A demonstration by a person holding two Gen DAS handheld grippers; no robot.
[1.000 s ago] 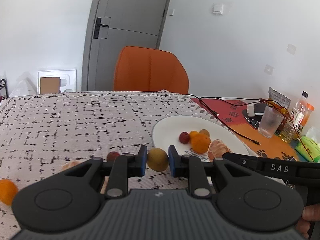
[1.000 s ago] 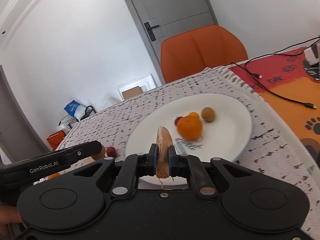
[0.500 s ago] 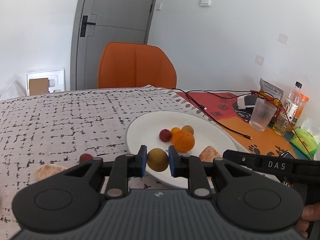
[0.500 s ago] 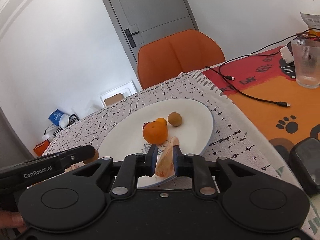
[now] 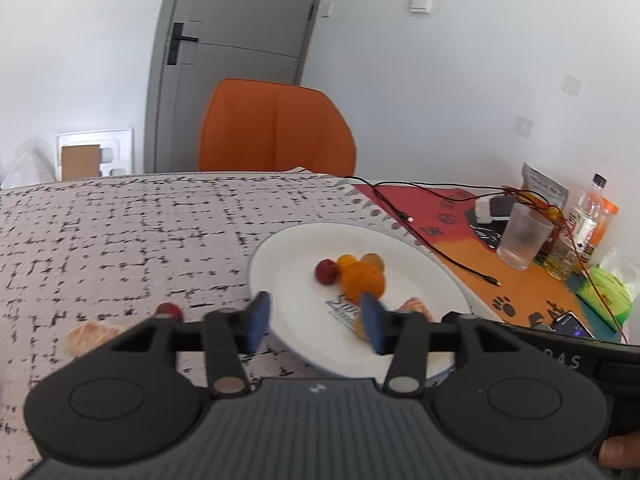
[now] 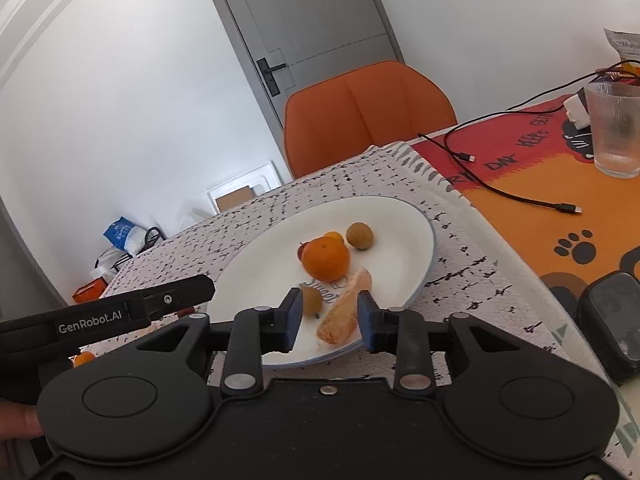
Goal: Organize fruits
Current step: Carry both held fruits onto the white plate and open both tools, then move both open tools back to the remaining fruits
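With both tongs gaping empty over the white round plate [image 5: 280,264], nearest loose fruit: small red berry [image 5: 169,309] just left of left tongs [image 5: 316,322].

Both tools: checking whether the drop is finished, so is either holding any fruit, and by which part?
Nothing is held. The left tool and right tool are open; the peeled segment lies on the plate.
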